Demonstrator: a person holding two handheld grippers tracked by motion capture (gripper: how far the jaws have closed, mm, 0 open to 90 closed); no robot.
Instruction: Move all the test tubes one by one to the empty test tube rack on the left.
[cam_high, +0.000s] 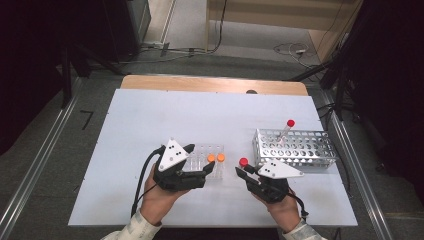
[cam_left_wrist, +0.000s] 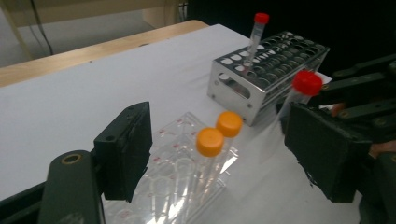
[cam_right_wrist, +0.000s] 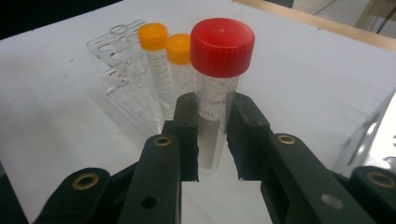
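the right claw (cam_right_wrist: 212, 140) is clenched on a clear plastic tube with a ribbed red screw cap (cam_right_wrist: 222, 46) — its two blocky black jaws press the tube's smooth wall from either side just below the cap, and the tube stands upright between them, raised off the white surface (cam_high: 150, 120). from above, that red-capped tube (cam_high: 243, 162) sits between the two racks, just in front of the metal one. the left claw (cam_high: 197, 161) is released, its matte black jaws spread to either side of a transparent plastic rack (cam_left_wrist: 182, 172), nothing pressed between them; whether they touch the rack i cannot tell. that rack is glossy and see-through, with round wells, and carries two clear tubes with flat orange caps (cam_left_wrist: 219, 133) side by side at its right end. further back on the right stands a shiny perforated metal rack (cam_high: 295, 147) — a box of polished sheet with rows of round holes — and a second red-capped tube (cam_high: 288, 128) leans tilted in one of its rear holes. the surface is a smooth white sheet laid over a pale wooden top.
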